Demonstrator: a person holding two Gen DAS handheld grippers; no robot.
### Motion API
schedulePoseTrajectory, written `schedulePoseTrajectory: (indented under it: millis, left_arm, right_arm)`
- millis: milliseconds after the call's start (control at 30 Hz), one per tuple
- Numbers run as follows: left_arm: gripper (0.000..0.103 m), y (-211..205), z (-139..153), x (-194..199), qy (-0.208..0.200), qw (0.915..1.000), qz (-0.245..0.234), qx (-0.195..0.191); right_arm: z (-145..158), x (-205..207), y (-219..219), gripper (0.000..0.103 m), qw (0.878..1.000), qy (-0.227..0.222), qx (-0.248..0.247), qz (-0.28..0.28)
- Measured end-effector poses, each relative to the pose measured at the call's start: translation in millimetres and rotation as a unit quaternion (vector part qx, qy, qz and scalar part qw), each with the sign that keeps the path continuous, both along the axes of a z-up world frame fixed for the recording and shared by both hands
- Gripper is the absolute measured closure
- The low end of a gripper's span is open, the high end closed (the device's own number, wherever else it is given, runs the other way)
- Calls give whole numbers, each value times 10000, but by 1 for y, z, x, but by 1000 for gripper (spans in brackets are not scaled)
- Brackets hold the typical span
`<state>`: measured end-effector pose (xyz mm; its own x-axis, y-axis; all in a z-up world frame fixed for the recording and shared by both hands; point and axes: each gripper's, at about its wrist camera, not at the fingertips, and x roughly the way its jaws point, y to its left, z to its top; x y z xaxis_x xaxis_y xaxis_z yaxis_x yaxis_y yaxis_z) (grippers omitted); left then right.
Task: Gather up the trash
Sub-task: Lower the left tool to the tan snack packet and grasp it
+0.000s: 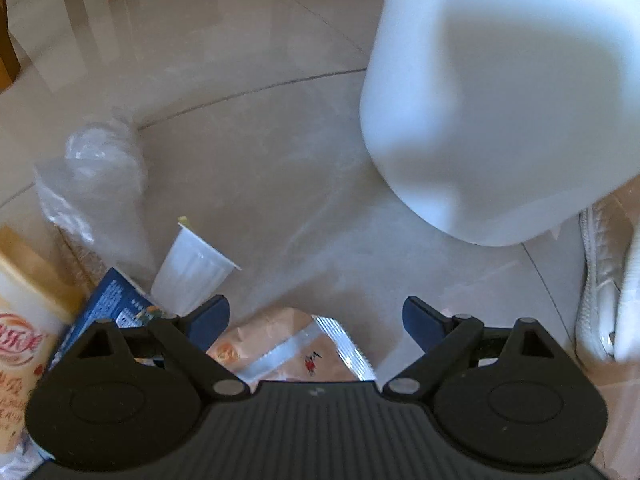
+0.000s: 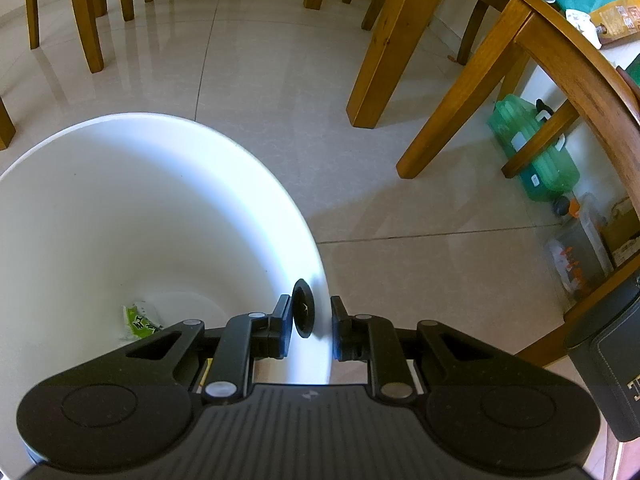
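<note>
**A:** Which step is in hand?

**B:** Judged from the layout, holding the bin steady while the next item is picked up. The white bin [image 2: 132,216] stands on the tiled floor [image 2: 400,272]. The right gripper [image 2: 310,320] has its fingers clamped on the bin's rim. One green wrapper [image 2: 140,322] already lies at the bottom.

**A:** And the left gripper [image 1: 316,320]?

**B:** Its fingers stand wide apart, empty, directly above an orange snack packet [image 1: 288,348] on the floor. The next move calls for lowering and closing on that packet, then carrying it up over the rim.

**A:** Other items?

**B:** Largest first: a clear plastic bag [image 1: 92,184], a tan cup [image 1: 24,312], a blue box [image 1: 116,304], and a small white cup [image 1: 192,276] lying just beside the left finger.

**A:** Obstructions?

**B:** The small cup and blue box crowd the left finger; a white shoe [image 1: 604,280] stands at the right. Wooden chair legs [image 2: 384,56] are well apart.
</note>
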<state>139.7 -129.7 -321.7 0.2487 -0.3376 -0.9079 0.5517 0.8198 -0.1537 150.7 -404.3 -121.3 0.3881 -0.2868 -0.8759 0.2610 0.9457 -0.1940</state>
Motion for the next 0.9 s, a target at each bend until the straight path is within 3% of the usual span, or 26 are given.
schedulePoseTrajectory:
  millis: [233, 467, 700, 900]
  left_arm:
    - [9, 7, -11, 5, 347, 9991, 129, 207]
    - [9, 22, -7, -17, 735, 9971, -117, 172]
    - [11, 10, -5, -49, 236, 9955, -732, 563]
    - [30, 4, 0, -60, -197, 9929, -832, 830]
  right_arm:
    - [0, 0, -1, 80, 10000, 7, 13, -16]
    - [-1, 0, 0, 80, 10000, 14, -2, -20]
    - [-1, -1, 2, 80, 10000, 6, 10, -34]
    - [-2, -2, 3, 79, 10000, 0, -8, -13]
